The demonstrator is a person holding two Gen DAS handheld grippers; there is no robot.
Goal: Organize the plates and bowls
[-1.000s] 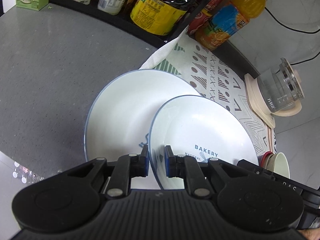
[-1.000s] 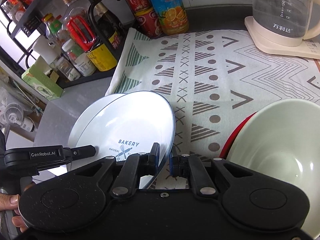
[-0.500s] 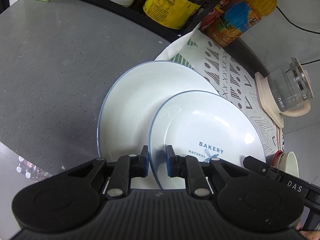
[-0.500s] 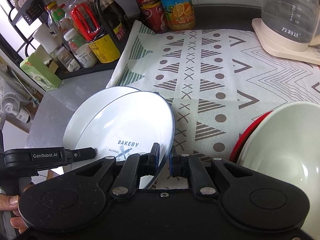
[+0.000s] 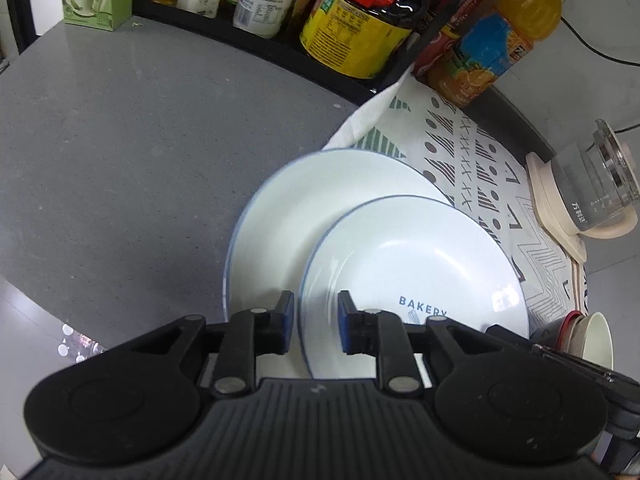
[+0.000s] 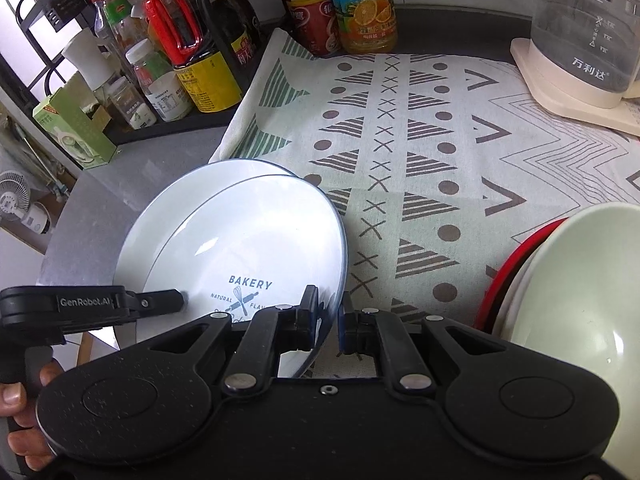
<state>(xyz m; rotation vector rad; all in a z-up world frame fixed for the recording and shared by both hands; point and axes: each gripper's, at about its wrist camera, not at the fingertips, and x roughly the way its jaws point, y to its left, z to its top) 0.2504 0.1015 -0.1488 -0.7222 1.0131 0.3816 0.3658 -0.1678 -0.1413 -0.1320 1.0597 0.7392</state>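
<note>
White, blue-rimmed plates (image 5: 400, 248); cloth (image 6: 440, 168) patterned grey and green.

Lower plate (image 5: 288, 216) largely under the BAKERY plate (image 5: 412, 264); pale bowl (image 6: 576, 292) cut by the right edge.

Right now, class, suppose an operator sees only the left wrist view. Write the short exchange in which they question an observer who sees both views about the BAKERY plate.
Operator: Is the other gripper on the plate?
Observer: Yes. The right gripper is shut on the near rim of the BAKERY plate.
Operator: What is printed below the word?
Observer: A logo of a crossed whisk and rolling pin.
</note>
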